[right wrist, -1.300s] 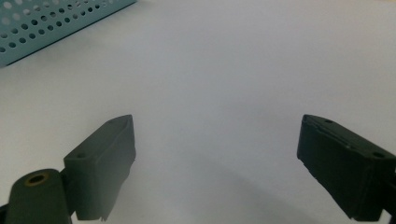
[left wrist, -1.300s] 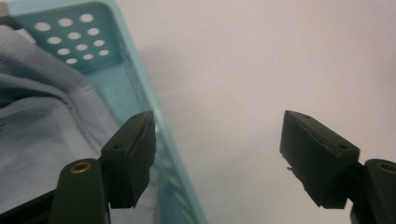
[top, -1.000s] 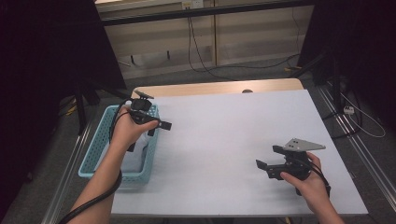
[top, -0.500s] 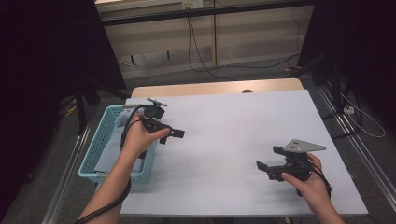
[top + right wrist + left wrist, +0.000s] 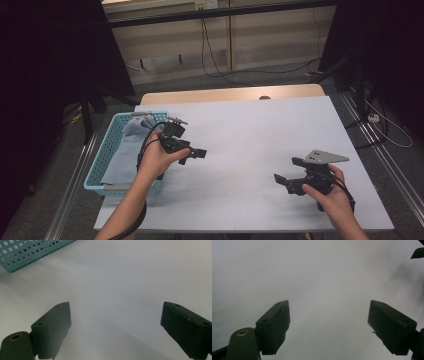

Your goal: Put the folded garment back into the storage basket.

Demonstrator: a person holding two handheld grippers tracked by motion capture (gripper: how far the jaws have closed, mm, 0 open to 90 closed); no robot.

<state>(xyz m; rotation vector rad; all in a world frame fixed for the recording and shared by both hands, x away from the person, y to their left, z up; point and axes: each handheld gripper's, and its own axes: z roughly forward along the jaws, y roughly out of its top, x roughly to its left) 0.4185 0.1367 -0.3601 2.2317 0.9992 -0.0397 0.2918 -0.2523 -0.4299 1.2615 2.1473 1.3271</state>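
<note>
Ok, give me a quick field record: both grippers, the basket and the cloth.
left gripper: open, nothing between jaws, jaws have just been opening, over the table beside the basket
right gripper: open, empty, over the table's near right part
basket: turquoise, at table's left edge
cloth: grey, lying in the basket
table: white top

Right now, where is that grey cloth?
In the high view the grey cloth lies inside the light blue basket at the table's left edge, just left of the left gripper, which hangs open over the white tabletop.
</note>
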